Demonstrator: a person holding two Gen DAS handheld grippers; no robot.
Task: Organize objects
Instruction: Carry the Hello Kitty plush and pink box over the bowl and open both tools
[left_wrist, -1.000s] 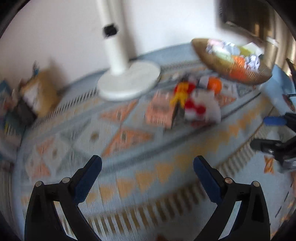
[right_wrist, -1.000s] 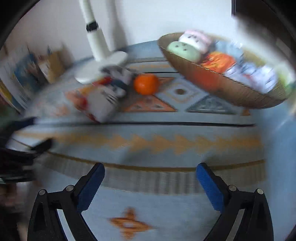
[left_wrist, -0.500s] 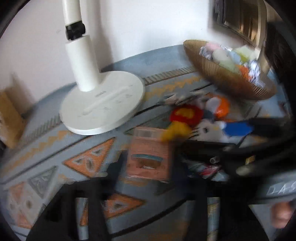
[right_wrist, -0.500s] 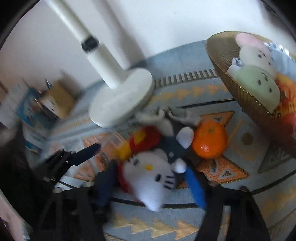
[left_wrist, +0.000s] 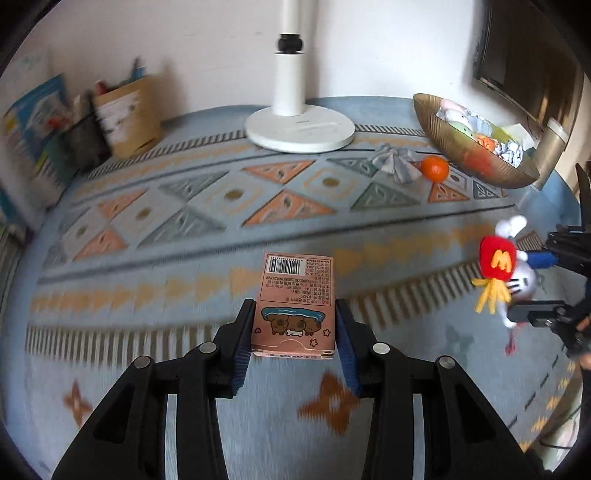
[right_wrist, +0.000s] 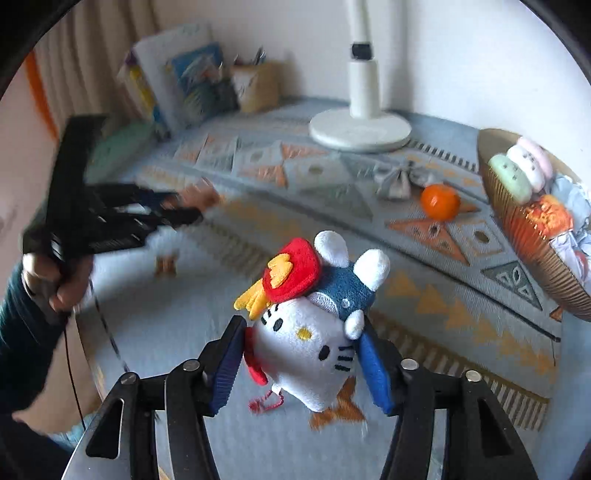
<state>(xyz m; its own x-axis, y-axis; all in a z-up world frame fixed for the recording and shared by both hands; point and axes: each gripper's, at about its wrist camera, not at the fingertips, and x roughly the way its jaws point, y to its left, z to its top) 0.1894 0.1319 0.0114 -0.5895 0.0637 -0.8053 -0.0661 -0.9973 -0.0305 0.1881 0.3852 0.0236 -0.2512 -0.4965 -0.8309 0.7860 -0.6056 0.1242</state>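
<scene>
My left gripper (left_wrist: 293, 334) is shut on a pink carton (left_wrist: 295, 302) with a barcode and cartoon animals, held above the patterned rug. My right gripper (right_wrist: 301, 354) is shut on a white cat plush toy (right_wrist: 310, 350) with a red and yellow fries hat, also lifted off the rug. The plush (left_wrist: 504, 269) and right gripper (left_wrist: 535, 288) show at the right of the left wrist view. The left gripper (right_wrist: 162, 214) shows blurred at the left of the right wrist view. A golden basket (left_wrist: 454, 147) (right_wrist: 524, 236) holding plush toys and wrappers sits at the right.
An orange (left_wrist: 435, 168) (right_wrist: 440, 202) and a grey cloth bow (left_wrist: 393, 162) (right_wrist: 400, 181) lie on the rug (left_wrist: 207, 206) near the basket. A white fan base (left_wrist: 299, 127) (right_wrist: 360, 129) stands at the back. Books and a paper bag (left_wrist: 125, 110) lean on the wall at the left.
Both grippers went from open and empty to closed on objects. The left took the pink carton, the right took the cat plush, and both lifted away from the spot near the orange.
</scene>
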